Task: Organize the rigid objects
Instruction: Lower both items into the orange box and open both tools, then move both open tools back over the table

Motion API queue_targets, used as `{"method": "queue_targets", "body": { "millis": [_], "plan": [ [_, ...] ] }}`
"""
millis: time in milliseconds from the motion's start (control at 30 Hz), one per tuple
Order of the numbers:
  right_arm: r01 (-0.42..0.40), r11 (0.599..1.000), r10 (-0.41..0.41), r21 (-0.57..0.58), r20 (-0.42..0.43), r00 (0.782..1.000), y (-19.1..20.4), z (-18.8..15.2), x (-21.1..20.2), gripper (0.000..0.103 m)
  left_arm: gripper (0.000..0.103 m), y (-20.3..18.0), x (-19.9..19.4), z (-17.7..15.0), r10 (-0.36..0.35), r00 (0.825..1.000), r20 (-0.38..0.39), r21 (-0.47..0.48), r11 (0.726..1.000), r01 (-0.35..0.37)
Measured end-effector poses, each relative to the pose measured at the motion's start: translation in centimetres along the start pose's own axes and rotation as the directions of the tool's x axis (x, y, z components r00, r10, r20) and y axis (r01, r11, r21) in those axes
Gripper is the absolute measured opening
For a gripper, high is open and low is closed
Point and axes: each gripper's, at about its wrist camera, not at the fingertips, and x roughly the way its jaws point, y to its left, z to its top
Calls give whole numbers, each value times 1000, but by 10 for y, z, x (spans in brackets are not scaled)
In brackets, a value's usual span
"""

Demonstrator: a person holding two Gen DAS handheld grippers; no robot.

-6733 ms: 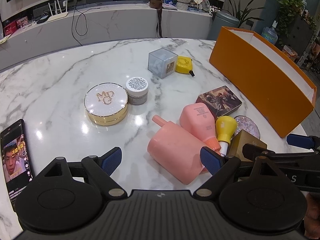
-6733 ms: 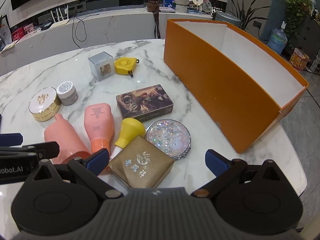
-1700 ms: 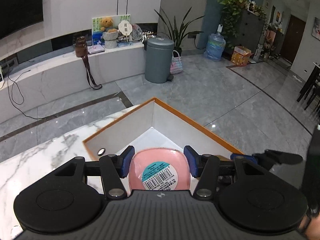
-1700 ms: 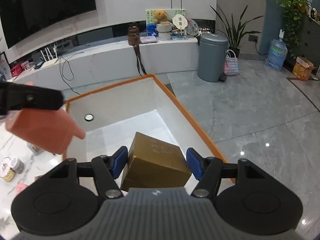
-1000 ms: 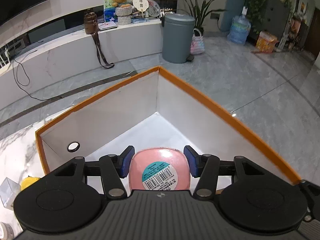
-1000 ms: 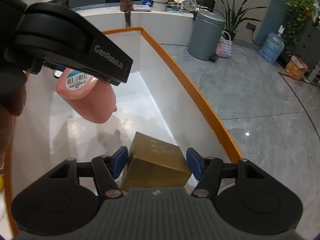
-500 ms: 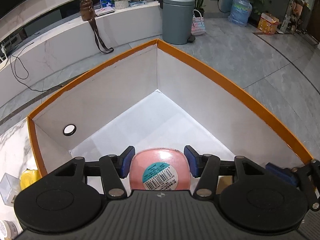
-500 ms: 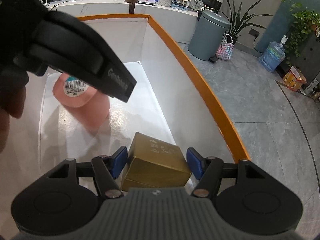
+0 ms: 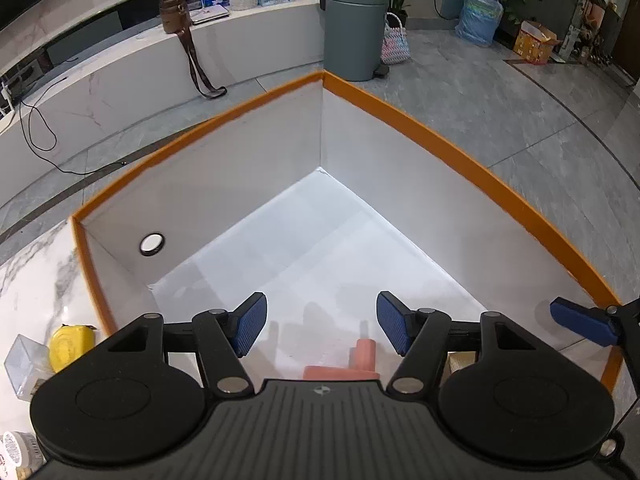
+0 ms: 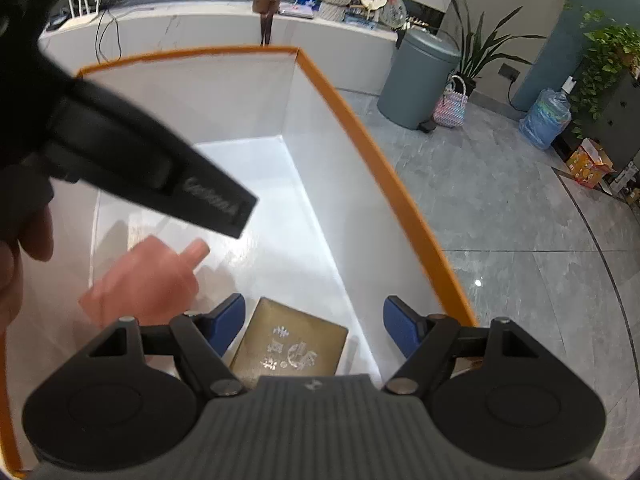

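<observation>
Both claws have released their loads since the earlier frames: the pink bottle that sat clamped between the left claw's pads now lies on its side on the white floor of the orange box, and the gold box has likewise dropped out of the right claw's grip onto the same floor. Left claw: jaws apart and opening, with nothing pressed between the blue pads; only the bottle's neck and shoulder show below them in the left wrist view. Right claw: jaws apart and opening, the gold box lying beneath and between the pads with a gap on each side. In the right wrist view the bottle lies just left of the gold box, its neck pointing toward the far end of the orange box; its outline is blurred. The left claw's black body crosses the upper left of that view, held by a hand. Outside the orange box, on the marble tabletop, a yellow tape measure rests beside a clear cube.
</observation>
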Motion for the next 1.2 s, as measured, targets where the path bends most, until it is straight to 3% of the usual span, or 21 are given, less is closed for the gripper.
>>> {"method": "queue_targets", "body": {
  "millis": [767, 1200],
  "plan": [
    [29, 1000, -30, 12, 69, 997, 18, 13, -29, 75, 74, 39, -68, 3, -12, 992, 123, -26, 1000, 16],
    [41, 999, -41, 3, 112, 993, 41, 21, -52, 75, 74, 100, -95, -21, 4, 988, 156, -92, 996, 11]
  ]
}}
